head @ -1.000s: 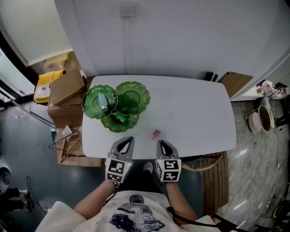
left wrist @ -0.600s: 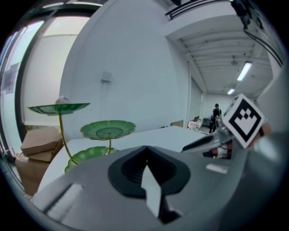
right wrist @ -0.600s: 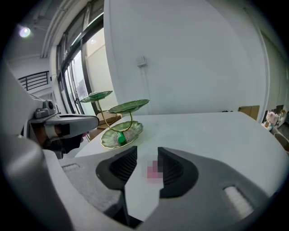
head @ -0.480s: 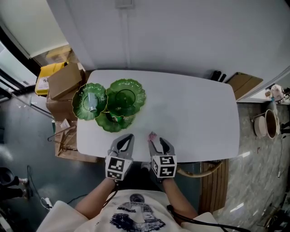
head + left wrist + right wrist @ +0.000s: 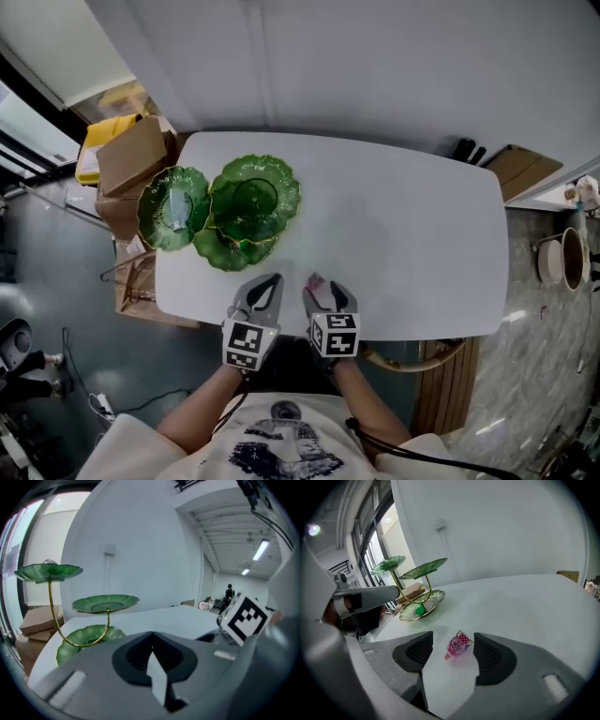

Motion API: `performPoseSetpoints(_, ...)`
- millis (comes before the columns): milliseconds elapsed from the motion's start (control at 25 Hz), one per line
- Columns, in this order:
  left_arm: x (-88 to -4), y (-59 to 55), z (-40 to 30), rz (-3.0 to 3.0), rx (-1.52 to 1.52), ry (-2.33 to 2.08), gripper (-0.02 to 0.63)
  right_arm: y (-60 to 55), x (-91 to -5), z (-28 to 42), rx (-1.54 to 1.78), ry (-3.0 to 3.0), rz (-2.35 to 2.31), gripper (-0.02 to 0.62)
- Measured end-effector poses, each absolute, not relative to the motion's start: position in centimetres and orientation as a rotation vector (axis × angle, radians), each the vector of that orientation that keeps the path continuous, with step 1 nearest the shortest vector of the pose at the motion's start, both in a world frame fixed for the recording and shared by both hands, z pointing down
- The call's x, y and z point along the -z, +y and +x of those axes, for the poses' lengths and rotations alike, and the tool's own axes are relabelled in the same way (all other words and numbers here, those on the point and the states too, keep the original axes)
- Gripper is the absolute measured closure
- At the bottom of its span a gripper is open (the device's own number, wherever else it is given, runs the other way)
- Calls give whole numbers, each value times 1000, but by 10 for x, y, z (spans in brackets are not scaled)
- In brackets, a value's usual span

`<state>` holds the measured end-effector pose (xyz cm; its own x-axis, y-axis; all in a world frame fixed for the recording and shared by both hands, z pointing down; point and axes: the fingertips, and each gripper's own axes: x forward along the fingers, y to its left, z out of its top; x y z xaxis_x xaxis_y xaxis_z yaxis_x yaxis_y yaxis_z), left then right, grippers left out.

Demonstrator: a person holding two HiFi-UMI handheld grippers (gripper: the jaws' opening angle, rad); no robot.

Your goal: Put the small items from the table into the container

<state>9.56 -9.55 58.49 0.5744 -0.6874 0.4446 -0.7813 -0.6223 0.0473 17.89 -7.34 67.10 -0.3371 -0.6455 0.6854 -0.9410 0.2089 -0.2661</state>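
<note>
A small pink wrapped item (image 5: pixel 458 645) lies on the white table (image 5: pixel 412 244) near its front edge, also seen from the head view (image 5: pixel 316 280). My right gripper (image 5: pixel 453 651) sits low over it with its jaws opening; the pink item is between them, untouched by the pads. The right gripper (image 5: pixel 324 290) is just right of my left gripper (image 5: pixel 266 285). The left gripper (image 5: pixel 152 651) is shut and holds nothing. The container is a green three-tier leaf dish stand (image 5: pixel 230 206) at the table's left. Its lowest dish (image 5: pixel 423 605) holds a green ball (image 5: pixel 420 611).
Cardboard boxes (image 5: pixel 131 155) and a wire basket (image 5: pixel 131 281) stand on the floor left of the table. A wooden stool (image 5: pixel 441 366) is under the front right corner. The white wall runs along the table's far edge. A clear item (image 5: pixel 174 208) lies in the left dish.
Both grippers came down and forward to the table's front edge. The right gripper's jaws went from shut to wide apart around the pink item. The left gripper stayed shut.
</note>
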Motion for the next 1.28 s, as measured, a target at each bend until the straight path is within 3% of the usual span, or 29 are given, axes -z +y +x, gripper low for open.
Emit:
performPoseSetpoints(720, -621, -114, 104, 2496, -636, -1217, 617, -98, -712, 181, -1038, -2015, 1406, 330)
performPoseSetpoints(1280, -618, -112, 91, 2479, -633, -1232, 617, -102, -716, 179, -1025, -1980, 1391, 378)
